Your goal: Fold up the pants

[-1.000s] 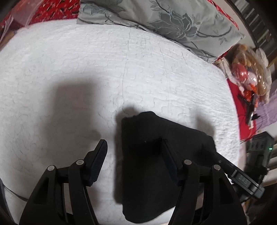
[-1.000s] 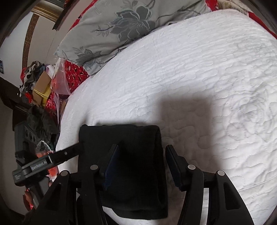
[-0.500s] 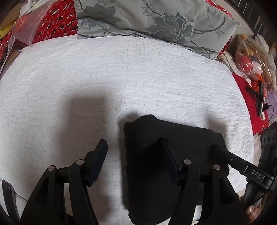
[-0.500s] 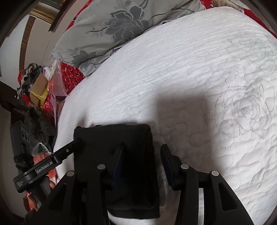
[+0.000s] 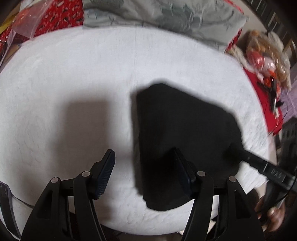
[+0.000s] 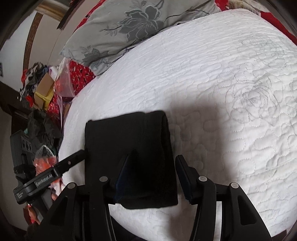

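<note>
Black pants (image 5: 185, 133), folded into a thick rectangle, lie near the front edge of the white quilted bed (image 5: 74, 74). My left gripper (image 5: 144, 163) is open and straddles the left edge of the pants: one finger over the quilt, the other over the cloth. One finger of the right gripper (image 5: 256, 161) reaches the bundle's right side. In the right wrist view the pants (image 6: 130, 140) show a rolled right edge. My right gripper (image 6: 154, 166) straddles that edge with its jaws opening, its pads apart from the cloth. The left gripper's finger (image 6: 74, 159) touches the left edge.
A grey floral pillow (image 6: 133, 26) lies at the head of the bed on red patterned bedding (image 5: 61, 16). Bags and a cardboard box (image 6: 44, 87) pile up on one side, and bagged soft toys (image 5: 267, 55) on the other. A hand (image 5: 271, 213) holds the right gripper.
Both grippers drew back toward the bed's near edge, so the pants sit farther up in each view. The right jaws narrowed, then widened again. The left jaws kept their width.
</note>
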The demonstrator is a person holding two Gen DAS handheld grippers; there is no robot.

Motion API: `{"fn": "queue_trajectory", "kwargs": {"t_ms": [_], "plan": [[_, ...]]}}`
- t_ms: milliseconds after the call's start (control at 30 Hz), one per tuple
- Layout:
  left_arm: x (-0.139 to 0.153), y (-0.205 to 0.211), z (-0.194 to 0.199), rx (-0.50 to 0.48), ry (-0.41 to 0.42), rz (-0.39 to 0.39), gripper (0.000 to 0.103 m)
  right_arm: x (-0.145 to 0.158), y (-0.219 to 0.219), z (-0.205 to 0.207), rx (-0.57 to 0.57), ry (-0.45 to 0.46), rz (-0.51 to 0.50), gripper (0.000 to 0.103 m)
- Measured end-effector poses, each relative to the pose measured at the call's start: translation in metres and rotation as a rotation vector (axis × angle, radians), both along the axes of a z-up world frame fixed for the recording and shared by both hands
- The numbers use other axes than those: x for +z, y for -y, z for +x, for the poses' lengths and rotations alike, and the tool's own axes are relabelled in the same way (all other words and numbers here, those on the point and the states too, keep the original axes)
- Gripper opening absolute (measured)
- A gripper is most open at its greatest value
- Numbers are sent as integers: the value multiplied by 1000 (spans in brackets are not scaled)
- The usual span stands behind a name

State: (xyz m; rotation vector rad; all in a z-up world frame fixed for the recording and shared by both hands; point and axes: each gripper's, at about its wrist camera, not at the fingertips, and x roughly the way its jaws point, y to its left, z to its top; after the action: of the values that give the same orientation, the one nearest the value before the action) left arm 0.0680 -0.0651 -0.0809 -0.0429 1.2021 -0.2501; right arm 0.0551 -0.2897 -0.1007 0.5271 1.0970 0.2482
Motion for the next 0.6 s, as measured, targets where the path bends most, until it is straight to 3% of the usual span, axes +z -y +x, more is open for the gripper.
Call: {"fn": "queue_trajectory", "kwargs": {"t_ms": [100,267,300,367,500,600], "plan": [[-4,-2,1,11,-7,-19,64,-14,-8,-2,30,-28,-86,54],[23,-9,11,24,41,-77,64,3,3,-1,-6,20,-18,55],[25,-10,13,25,43,-97,64,7,6,0,-11,32,-9,60],[21,-10,18,28,26,-105,64,9,10,6,-20,34,15,69],[5,-12,28,33,-25,-153,65,0,3,17,13,3,18,70],[-3,-10,32,24,-53,-192,75,-15,-6,22,62,-19,22,70]]}}
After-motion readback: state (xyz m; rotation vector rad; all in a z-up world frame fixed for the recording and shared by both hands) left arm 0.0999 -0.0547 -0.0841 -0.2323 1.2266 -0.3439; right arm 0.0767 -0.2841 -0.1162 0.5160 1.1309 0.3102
